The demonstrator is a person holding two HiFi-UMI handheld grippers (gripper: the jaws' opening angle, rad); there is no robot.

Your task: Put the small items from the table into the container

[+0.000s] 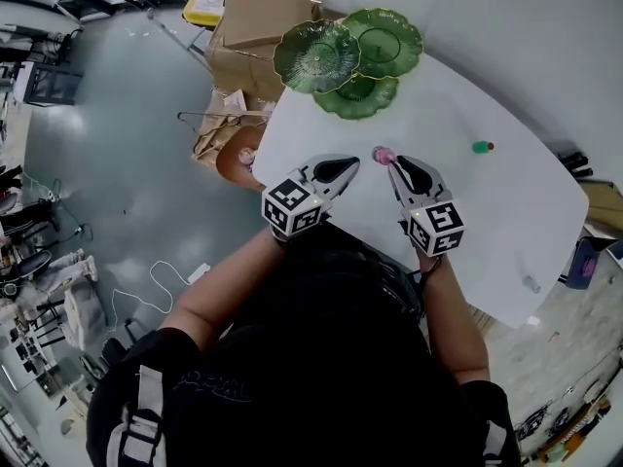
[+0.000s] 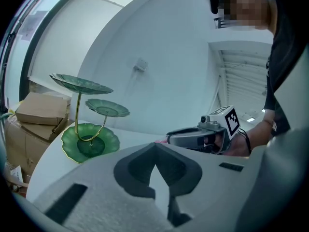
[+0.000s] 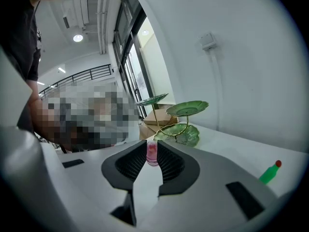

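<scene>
Seen from above, a person (image 1: 321,358) stands at a white counter (image 1: 467,212) with a hand-held gripper in each hand. Both point toward 12 o'clock, tips close together near the middle of the counter.

The right hand-held gripper (image 1: 394,161) is clamped on a small pink item (image 1: 383,154). In the right gripper view the item stands upright at the very tips, with a ribbed pad touching it on each side. Whether it rests on the counter or is lifted off it cannot be told.

The left hand-held gripper (image 1: 352,164) is just beside the right one, at its 9 o'clock. Its jaws are together, with nothing between them.

At about 11 o'clock from the grippers, near the counter's far edge, stands the green tiered stand (image 1: 316,56) — three leaf-shaped dishes on a thin gold stem, the widest at the bottom.

A small green bottle (image 1: 482,147) with a red cap lies on the counter at 2 o'clock from the right hand-held gripper, well apart from it. A small pale item (image 1: 531,284) sits near the counter's edge at about 4 o'clock; it is too small to identify.

Cardboard boxes (image 1: 258,17) are stacked on the floor beyond the stand, at 11 o'clock.
</scene>
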